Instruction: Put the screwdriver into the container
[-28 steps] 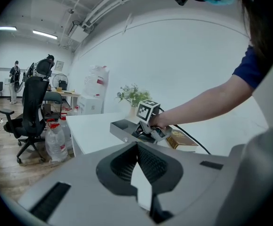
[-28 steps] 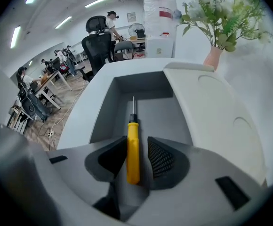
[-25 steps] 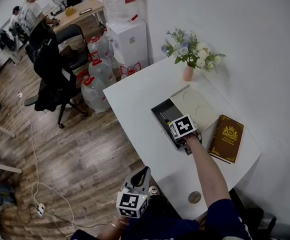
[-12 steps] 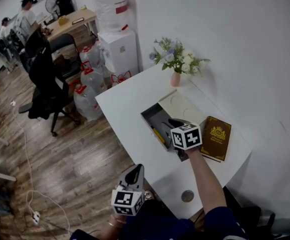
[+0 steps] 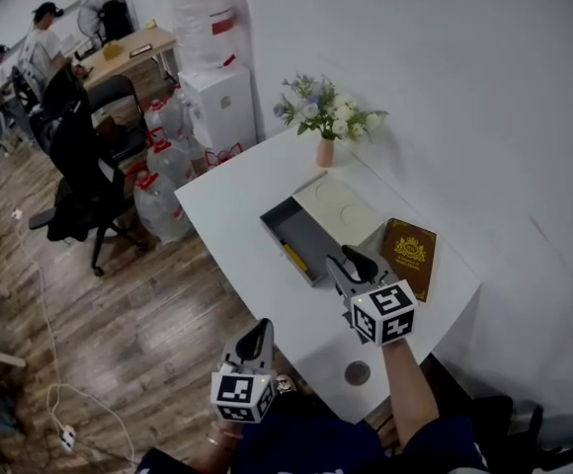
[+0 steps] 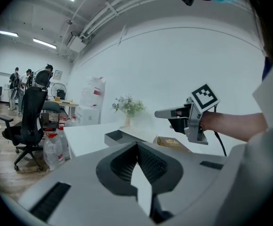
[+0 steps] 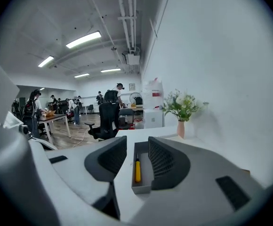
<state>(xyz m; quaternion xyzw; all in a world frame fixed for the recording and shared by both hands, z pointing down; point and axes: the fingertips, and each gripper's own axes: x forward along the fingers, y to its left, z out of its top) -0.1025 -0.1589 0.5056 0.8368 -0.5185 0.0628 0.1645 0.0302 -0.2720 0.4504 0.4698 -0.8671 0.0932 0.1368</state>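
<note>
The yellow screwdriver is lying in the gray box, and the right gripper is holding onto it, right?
Not quite. The yellow screwdriver does lie in the gray box, but the right gripper is not holding it: its jaws are open and empty, short of the box. The right gripper view shows this.

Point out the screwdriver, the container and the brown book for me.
screwdriver (image 7: pixel 137 170): right gripper view, middle of its yellow handle.
container (image 7: pixel 140 189): right gripper view, its near end wall.
brown book (image 5: pixel 408 255): head view, centre of the cover.
</note>
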